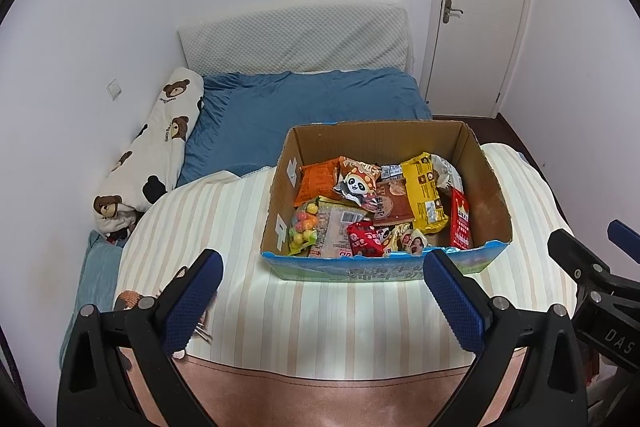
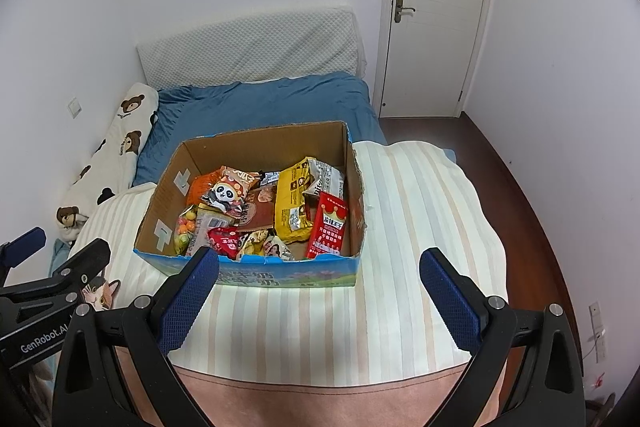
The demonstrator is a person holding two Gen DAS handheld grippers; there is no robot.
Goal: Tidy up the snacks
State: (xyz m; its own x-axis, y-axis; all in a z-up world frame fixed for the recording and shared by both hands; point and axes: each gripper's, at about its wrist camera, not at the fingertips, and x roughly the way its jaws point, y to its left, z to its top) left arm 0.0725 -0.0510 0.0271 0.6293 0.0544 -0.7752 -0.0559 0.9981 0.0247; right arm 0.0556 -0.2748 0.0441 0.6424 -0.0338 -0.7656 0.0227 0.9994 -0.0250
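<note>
An open brown cardboard box with a blue printed front panel [image 1: 384,267] [image 2: 256,273] sits on a cream striped cover [image 1: 320,307] [image 2: 400,267] spread over the near end of the bed, closer to the cover's right edge in the left wrist view. Inside it lies a jumble of snack packets: an orange packet [image 1: 316,183] [image 2: 198,189] at the far left corner, a panda-printed packet [image 1: 358,185] [image 2: 224,195] over it, a yellow wrapped packet [image 1: 424,191] [image 2: 292,207] toward the right, a red upright sachet with a crown [image 1: 460,223] [image 2: 330,227] against the right wall, and a clear bag of coloured candy balls [image 1: 304,227] [image 2: 186,231] at the near left corner.

The left gripper [image 1: 322,271] hovers just short of the box's near wall, its blue-padded fingers spread wide and gripping nothing; the box lies ahead and slightly to its right. The right gripper [image 2: 319,267] is likewise released and empty, with the box ahead and to its left, its left finger overlapping the box's front edge in view.

Beyond the box lie a blue quilt [image 1: 304,99] [image 2: 260,99], a white bear-printed pillow [image 1: 160,139] [image 2: 116,143] along the left edge and a white door [image 1: 480,7] [image 2: 436,11].
</note>
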